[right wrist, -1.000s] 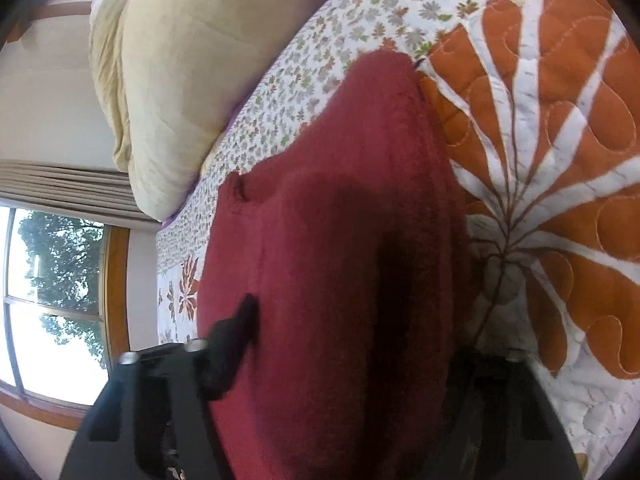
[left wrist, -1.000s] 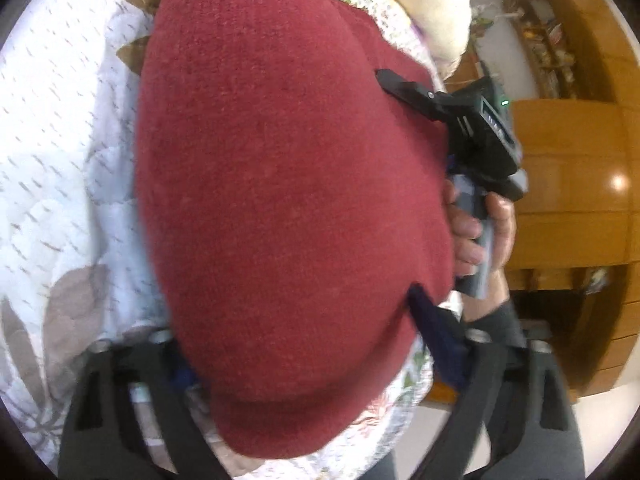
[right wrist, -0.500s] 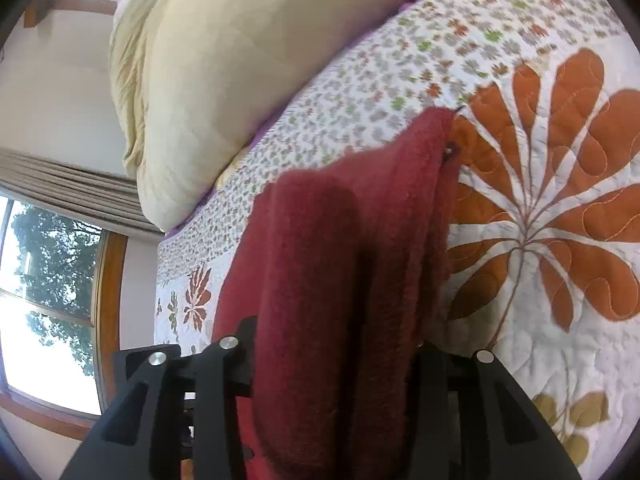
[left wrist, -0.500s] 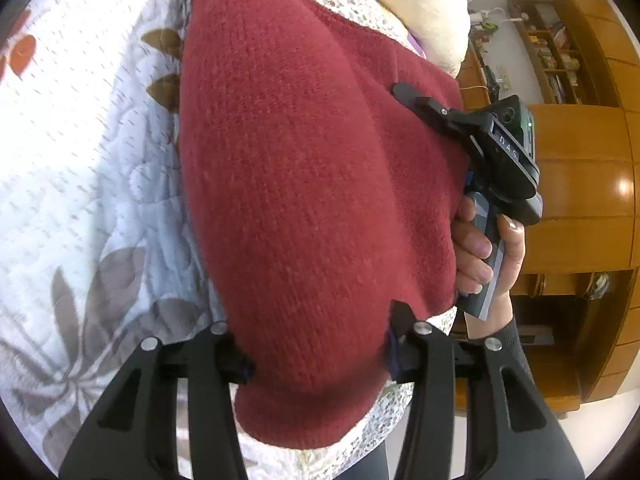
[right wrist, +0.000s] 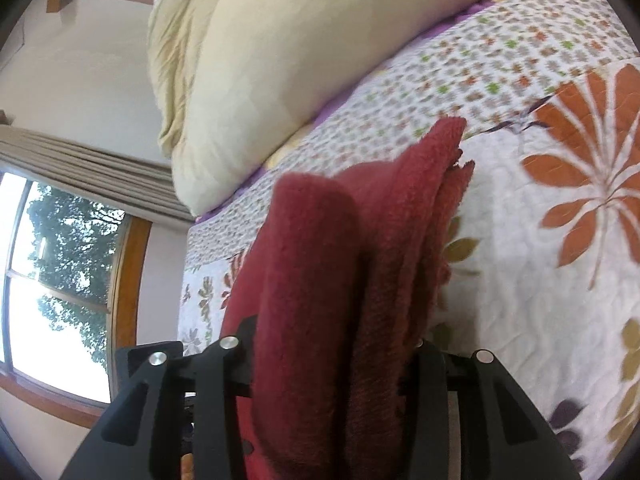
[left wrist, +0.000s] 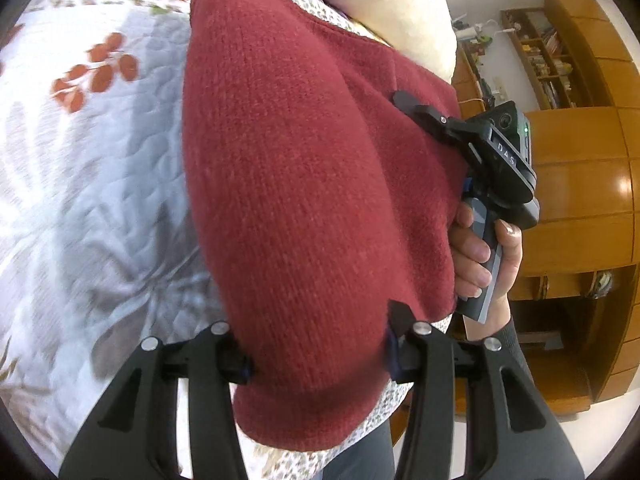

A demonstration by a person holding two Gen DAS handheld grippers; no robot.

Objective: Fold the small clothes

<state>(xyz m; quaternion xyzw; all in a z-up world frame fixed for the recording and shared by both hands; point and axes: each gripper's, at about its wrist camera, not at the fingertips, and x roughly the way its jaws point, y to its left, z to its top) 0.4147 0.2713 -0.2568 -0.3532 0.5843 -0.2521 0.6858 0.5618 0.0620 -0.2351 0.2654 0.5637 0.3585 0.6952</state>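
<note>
Evidently both the left gripper (left wrist: pixel 316 356) and right gripper (right wrist: pixel 332 364) clamped the red knit garment (left wrist: pixel 304 184), holding its layers doubled above the quilt (right wrist: pixel 540 280) for laying down.

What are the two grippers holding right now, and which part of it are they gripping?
Both hold the red knit sweater: the left gripper clamps its near edge, the right gripper its bunched layers at another edge.

I see a dark red knit sweater (left wrist: pixel 304 184) filling mid-frame, a white quilt (right wrist: pixel 532 216) printed with orange leaves (small florals along its border), and a cream pillow (right wrist: pixel 280 52) at upper left.
</note>
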